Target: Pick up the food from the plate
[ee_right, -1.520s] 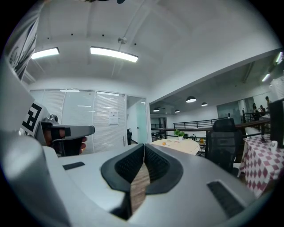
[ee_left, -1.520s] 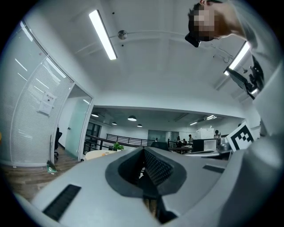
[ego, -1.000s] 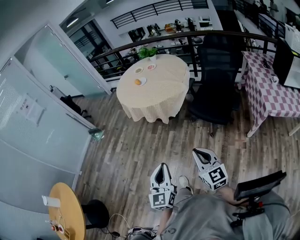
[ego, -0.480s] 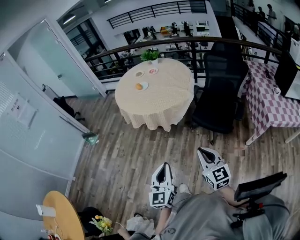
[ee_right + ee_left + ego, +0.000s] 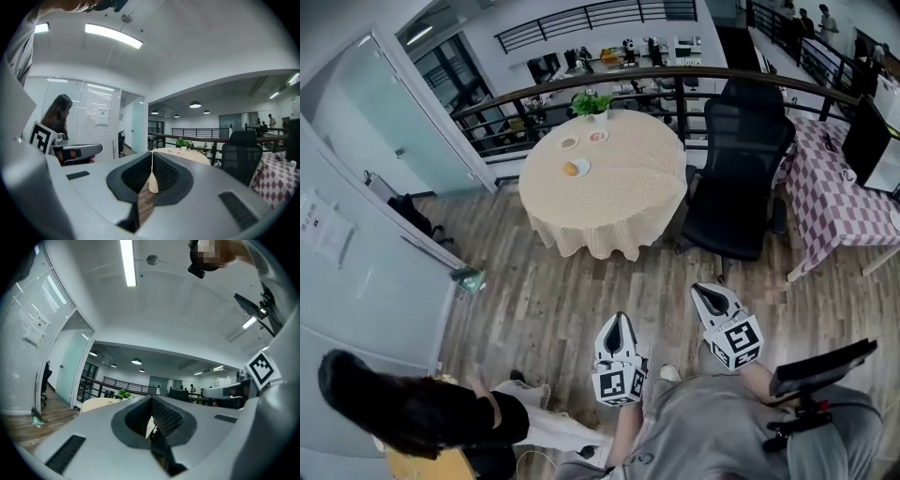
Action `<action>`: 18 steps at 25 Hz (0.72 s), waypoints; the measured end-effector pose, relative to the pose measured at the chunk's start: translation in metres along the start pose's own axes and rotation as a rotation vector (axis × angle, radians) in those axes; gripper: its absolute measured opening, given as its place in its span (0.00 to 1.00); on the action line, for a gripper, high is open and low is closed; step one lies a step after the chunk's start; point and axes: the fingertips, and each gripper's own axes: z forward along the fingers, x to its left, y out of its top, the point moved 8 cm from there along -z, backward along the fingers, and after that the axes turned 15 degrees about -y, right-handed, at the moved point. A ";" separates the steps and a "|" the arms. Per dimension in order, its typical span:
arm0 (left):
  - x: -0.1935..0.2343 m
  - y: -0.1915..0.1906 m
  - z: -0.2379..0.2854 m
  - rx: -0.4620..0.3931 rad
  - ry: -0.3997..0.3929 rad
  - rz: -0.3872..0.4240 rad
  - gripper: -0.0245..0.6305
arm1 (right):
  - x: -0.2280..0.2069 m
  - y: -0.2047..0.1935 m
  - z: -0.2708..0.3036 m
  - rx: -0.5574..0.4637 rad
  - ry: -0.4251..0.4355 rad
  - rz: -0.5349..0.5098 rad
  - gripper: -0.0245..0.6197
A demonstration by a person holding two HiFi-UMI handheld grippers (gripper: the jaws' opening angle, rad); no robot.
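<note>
Left gripper (image 5: 618, 330), right gripper (image 5: 710, 300) held level, jaws pressed together, nothing gripped. Food (image 5: 571, 169) seen on plate (image 5: 582, 166), round table (image 5: 623, 197) at 12 o'clock, well apart.

Orange food (image 5: 571, 169) is seen at twelve o'clock on a cream-covered round table (image 5: 619, 192); the side table (image 5: 839, 216) at three o'clock is checked red-and-white.

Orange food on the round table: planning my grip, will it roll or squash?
The orange food looks small and rounded, so probably light, and apt to roll on its flat plate if nudged. Softness can't be judged from this distance.
</note>
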 end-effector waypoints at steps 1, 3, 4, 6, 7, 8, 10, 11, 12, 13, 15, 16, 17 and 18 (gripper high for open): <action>0.002 0.000 -0.001 0.003 -0.009 -0.003 0.05 | 0.002 0.000 0.001 0.006 -0.005 0.000 0.06; 0.007 0.000 -0.002 0.009 -0.024 -0.007 0.05 | 0.005 -0.001 0.003 0.014 -0.013 -0.002 0.06; 0.010 0.000 -0.002 0.012 -0.029 -0.009 0.05 | 0.007 -0.001 0.005 0.017 -0.017 -0.002 0.06; 0.015 -0.001 -0.002 0.015 -0.035 -0.014 0.05 | 0.008 -0.002 0.010 0.020 -0.024 0.001 0.06; 0.017 0.000 -0.002 0.014 -0.035 -0.017 0.05 | 0.009 -0.001 0.014 0.020 -0.024 0.001 0.06; 0.020 0.001 -0.002 0.010 -0.033 -0.017 0.05 | 0.011 0.000 0.018 0.019 -0.021 0.001 0.06; 0.027 0.003 -0.003 -0.001 -0.020 -0.015 0.05 | 0.014 0.006 0.029 0.012 -0.007 -0.005 0.06; 0.031 0.004 -0.003 -0.005 -0.011 -0.013 0.05 | 0.017 0.008 0.035 0.008 0.002 -0.008 0.06; 0.035 0.004 -0.004 -0.007 0.000 -0.012 0.05 | 0.020 0.010 0.041 0.005 0.011 -0.009 0.06; 0.040 0.004 -0.006 -0.009 0.011 -0.011 0.05 | 0.023 0.011 0.046 0.004 0.021 -0.010 0.06; 0.050 0.003 -0.008 -0.016 0.038 -0.016 0.05 | 0.030 0.012 0.058 0.000 0.041 -0.014 0.06; 0.055 0.003 -0.009 -0.021 0.053 -0.020 0.05 | 0.033 0.012 0.065 -0.003 0.050 -0.015 0.06; 0.059 0.003 -0.009 -0.025 0.067 -0.021 0.05 | 0.036 0.012 0.072 -0.006 0.061 -0.016 0.06; 0.064 0.002 -0.010 -0.027 0.082 -0.020 0.05 | 0.040 0.012 0.079 -0.009 0.072 -0.017 0.06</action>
